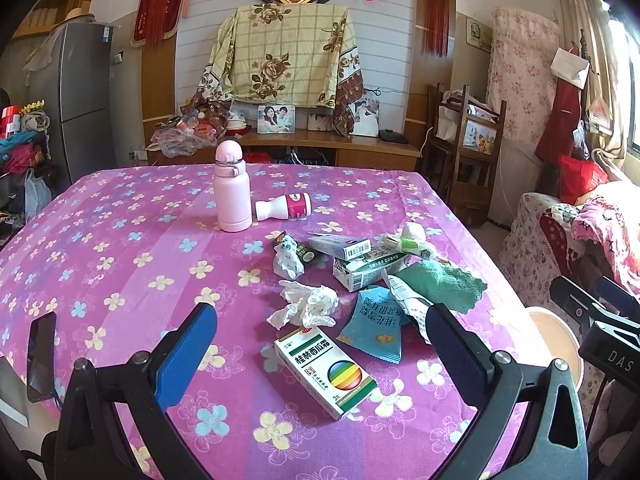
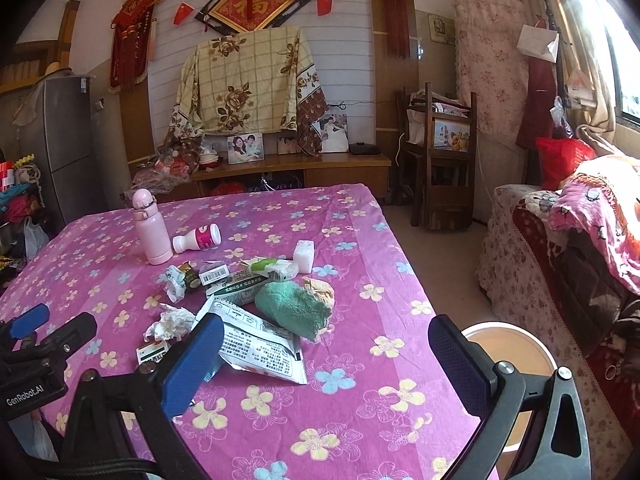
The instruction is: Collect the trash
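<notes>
The trash pile lies on the table, ahead of my fingers. A white box sits between my left gripper's spread fingers, untouched, crumpled tissue just beyond. My right gripper is spread too, empty, a printed packet beside its left finger and a bin behind its right.
</notes>
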The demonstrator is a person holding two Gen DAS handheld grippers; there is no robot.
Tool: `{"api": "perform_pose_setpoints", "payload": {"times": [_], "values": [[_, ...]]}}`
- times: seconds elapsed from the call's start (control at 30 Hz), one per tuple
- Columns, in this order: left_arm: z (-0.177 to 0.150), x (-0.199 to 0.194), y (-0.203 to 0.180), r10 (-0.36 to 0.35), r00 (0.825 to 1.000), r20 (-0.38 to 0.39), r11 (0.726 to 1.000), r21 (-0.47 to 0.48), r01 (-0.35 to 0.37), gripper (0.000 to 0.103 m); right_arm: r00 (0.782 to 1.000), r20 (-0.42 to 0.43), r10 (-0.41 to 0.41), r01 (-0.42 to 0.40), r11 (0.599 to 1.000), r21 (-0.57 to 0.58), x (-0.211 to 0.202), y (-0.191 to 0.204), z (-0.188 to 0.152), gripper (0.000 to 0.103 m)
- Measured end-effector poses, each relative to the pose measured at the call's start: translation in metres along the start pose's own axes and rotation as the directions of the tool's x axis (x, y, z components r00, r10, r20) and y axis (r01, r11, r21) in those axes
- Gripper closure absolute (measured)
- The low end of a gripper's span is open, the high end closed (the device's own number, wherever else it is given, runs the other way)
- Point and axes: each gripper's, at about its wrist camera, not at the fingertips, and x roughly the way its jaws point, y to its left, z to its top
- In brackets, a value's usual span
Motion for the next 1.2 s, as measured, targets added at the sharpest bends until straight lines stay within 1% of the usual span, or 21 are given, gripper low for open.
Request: {"api": "perform_pose_setpoints", "payload": {"times": [0.4, 0.6, 0.73, 0.87, 1.03, 1.2], "values": [[0.0015, 0.0001, 0.0014, 0.015, 1.0, 0.001, 1.0, -0.007, -0.015, 0.0, 1.0, -0.001, 0.006, -0.006, 1.0, 0.009, 0.0, -0.0033, 0.0025, 0.0], [0.0027, 0.0001, 0.0022, 0.02, 1.0, 0.009, 1.0, -0.008, -0.02, 0.0, 0.999, -0.005, 0.036, -0.036, 0.999, 0.029, 0.0019, -0.0043, 0.0019, 0.0], [0.0024, -0.0009, 0.0018, 0.024, 1.0, 0.015, 1.0, -0.004, -0.024, 0.0, 1.0, 0.004, 0.019, -0.019, 1.0, -0.002, 0.0015, 0.0, 0.0001, 0.0], [0.0026, -0.0009, 0.0025, 0.024, 1.0, 0.017, 1.0, -0.007, -0.024, 0.0, 0.999, 0.016, 0.035, -0.036, 0.999, 0.021, -0.0009, -0.0024, 0.0018, 0.0], [0.0024, -0.0006, 0.0033, 0.026, 0.999, 0.018, 1.0, -0.008, -0.026, 0.0, 0.999, 0.006, 0.052, -0.052, 0.998, 0.043, -0.0008, -0.0021, 0.0021, 0.0], [0.0026, -0.0004, 0.0041, 0.027, 0.999, 0.019, 1.0, -0.008, -0.027, 0.0, 0.999, -0.011, 0.052, -0.051, 0.998, 0.023, 0.0005, 0.0027, 0.0019, 0.0]]}}
